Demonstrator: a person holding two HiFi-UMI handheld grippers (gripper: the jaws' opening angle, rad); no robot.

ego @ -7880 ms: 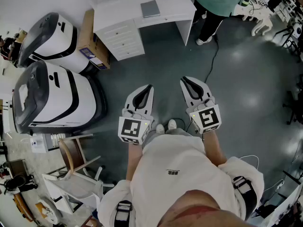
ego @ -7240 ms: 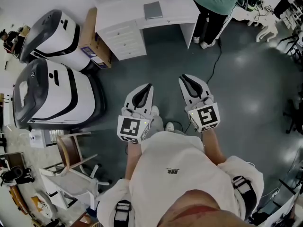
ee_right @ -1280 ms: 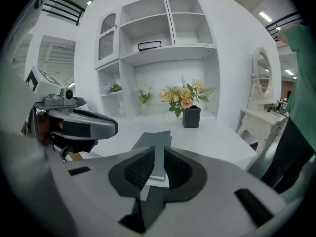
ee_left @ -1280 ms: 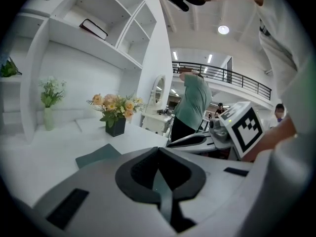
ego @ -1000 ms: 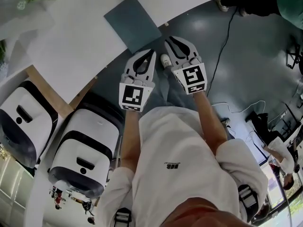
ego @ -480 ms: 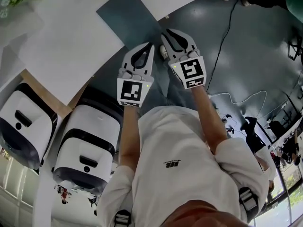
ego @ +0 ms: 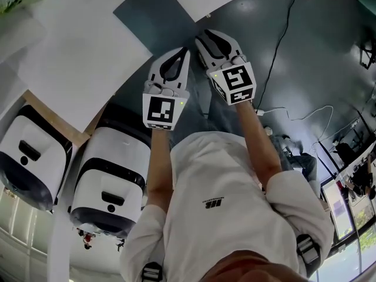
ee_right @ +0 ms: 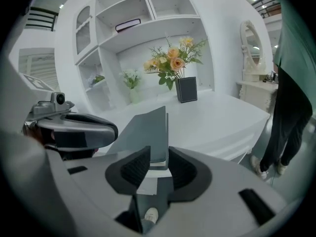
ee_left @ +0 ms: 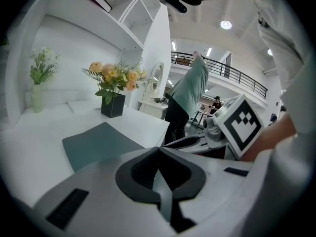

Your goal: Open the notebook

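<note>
On the white desk [ego: 76,51], at its near right edge: one notebook [ego: 154,13], dark grey-teal cover, closed, lying flat, its near corner reaching the desk rim.

Right gripper [ego: 204,37]: held low at that near corner. Jaws stand apart, with the notebook's corner [ee_right: 154,147] in the gap between the pads; whether either pad touches the cover cannot be told. A pale page edge shows under the cover on its right side.

Left gripper [ego: 184,50]: just left of the right one and side by side with it, over the desk rim. Jaws are together, tips meeting [ee_left: 158,152], with nothing between them. The notebook [ee_left: 98,144] lies beyond and to the left of these tips, apart from them.

Far on the desk: orange and yellow flowers [ee_right: 173,56] in a black square vase [ee_right: 186,89]; to their left a small pale vase of white flowers [ee_right: 131,90]. White shelving [ee_right: 148,14] rises behind.

Beside the desk, right: a person in a green top [ee_left: 190,90], standing.

Left, on the floor: two white-and-black machines [ego: 106,181].

Right: dark grey floor [ego: 317,87] with a black cable [ego: 276,46] across it.
</note>
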